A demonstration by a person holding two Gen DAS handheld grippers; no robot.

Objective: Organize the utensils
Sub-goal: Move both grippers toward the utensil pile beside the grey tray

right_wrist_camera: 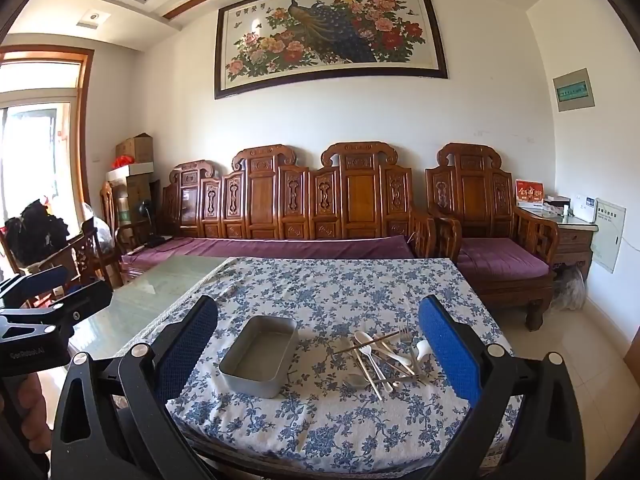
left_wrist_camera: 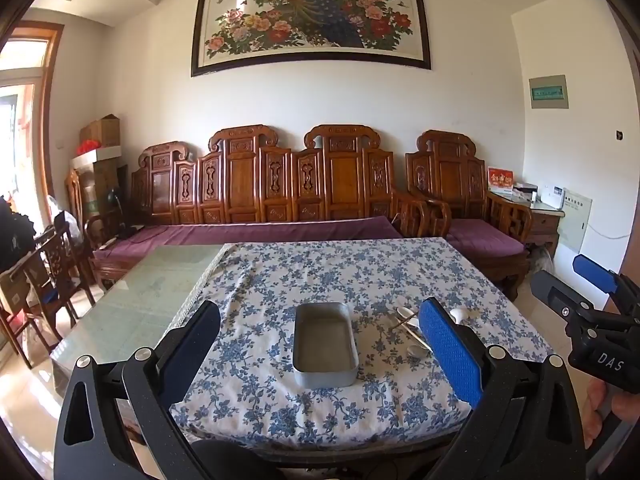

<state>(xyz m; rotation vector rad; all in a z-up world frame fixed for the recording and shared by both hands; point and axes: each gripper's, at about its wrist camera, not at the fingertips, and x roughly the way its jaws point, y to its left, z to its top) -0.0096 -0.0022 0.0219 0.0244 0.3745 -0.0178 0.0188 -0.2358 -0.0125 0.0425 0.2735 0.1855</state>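
Observation:
An empty grey metal tray sits on the blue floral tablecloth; it also shows in the right wrist view. A pile of utensils, with white spoons, metal forks and chopsticks, lies just right of the tray; in the left wrist view the pile is partly hidden behind my right finger. My left gripper is open and empty, held above the near table edge in front of the tray. My right gripper is open and empty, held above the near edge, framing the tray and the pile.
The cloth covers the right part of a glass-topped table. A carved wooden sofa with purple cushions stands behind the table, an armchair at the right. Wooden chairs stand at the left. The right gripper's body shows in the left wrist view.

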